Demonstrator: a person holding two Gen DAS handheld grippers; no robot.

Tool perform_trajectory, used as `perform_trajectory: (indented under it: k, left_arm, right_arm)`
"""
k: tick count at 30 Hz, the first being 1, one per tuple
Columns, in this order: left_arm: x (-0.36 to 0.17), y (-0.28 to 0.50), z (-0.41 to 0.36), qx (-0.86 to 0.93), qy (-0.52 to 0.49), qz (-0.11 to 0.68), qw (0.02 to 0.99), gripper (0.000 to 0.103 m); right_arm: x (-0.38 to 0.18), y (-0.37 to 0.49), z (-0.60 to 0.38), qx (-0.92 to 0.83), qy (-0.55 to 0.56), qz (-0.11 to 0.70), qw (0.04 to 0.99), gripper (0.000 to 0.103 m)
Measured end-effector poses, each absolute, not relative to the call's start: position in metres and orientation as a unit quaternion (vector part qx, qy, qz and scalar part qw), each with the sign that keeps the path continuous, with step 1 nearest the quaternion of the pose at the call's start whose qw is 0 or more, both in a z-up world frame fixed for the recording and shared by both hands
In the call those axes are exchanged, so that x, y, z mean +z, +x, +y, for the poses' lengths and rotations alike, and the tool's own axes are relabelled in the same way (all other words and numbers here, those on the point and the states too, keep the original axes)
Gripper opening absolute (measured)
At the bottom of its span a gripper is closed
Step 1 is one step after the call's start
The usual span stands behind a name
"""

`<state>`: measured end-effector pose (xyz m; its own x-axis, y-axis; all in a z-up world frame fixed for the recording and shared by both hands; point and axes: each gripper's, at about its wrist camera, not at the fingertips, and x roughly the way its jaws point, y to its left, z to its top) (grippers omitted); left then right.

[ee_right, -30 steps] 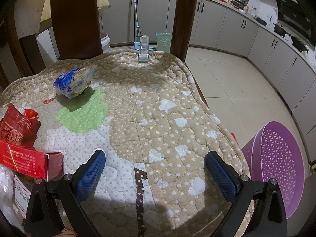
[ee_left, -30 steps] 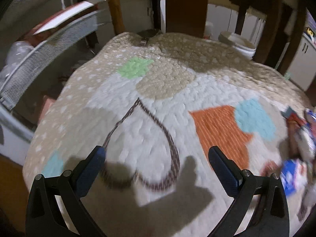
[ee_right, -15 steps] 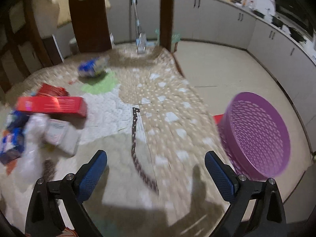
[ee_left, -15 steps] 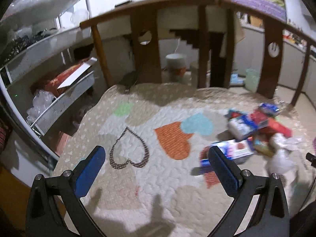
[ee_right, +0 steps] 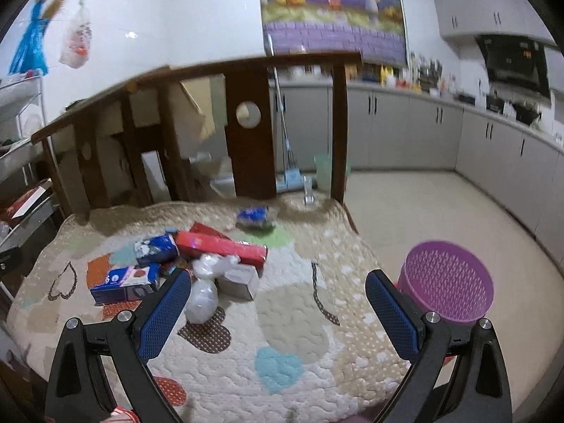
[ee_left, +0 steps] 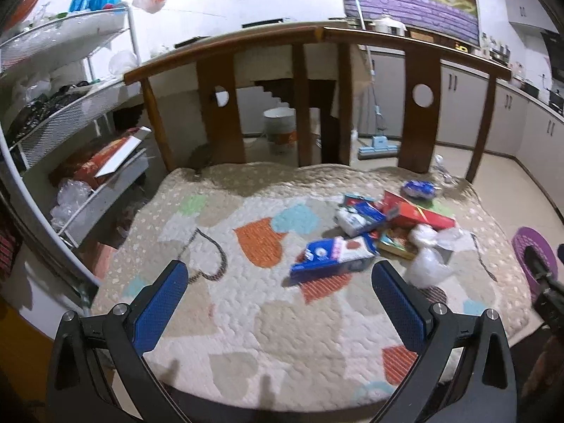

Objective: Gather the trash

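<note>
**Trash still piled, basket waiting**

We hold both grippers wide apart and empty above the quilted bench (ee_left: 246, 317): left gripper (ee_left: 278, 303), right gripper (ee_right: 278, 306). Nothing looks collected yet. The trash lies heaped mid-quilt: a blue-white carton (ee_right: 123, 283), a long red box (ee_right: 220, 246), crumpled clear plastic (ee_right: 202, 296), and a blue wrapper (ee_right: 253, 215) apart near the chair backs. The purple basket (ee_right: 447, 282) stands on the floor just beside the bench's right edge. Wooden chair backs (ee_left: 218, 120) fence the far side; nothing blocks our reach.
</note>
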<state>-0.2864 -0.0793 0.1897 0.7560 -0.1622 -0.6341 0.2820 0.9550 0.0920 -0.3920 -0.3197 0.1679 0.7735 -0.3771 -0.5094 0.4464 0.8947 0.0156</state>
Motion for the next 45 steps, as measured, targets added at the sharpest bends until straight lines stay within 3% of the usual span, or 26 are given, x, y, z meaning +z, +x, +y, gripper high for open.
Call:
perform_trajectory:
  k: [45]
  left_arm:
    - [0.165,-0.285,-0.082,-0.133,0.089,0.381,0.911,0.103]
  right_arm:
    - [0.149,-0.387,-0.312,-0.189,0.068,0.308,0.93,0.101]
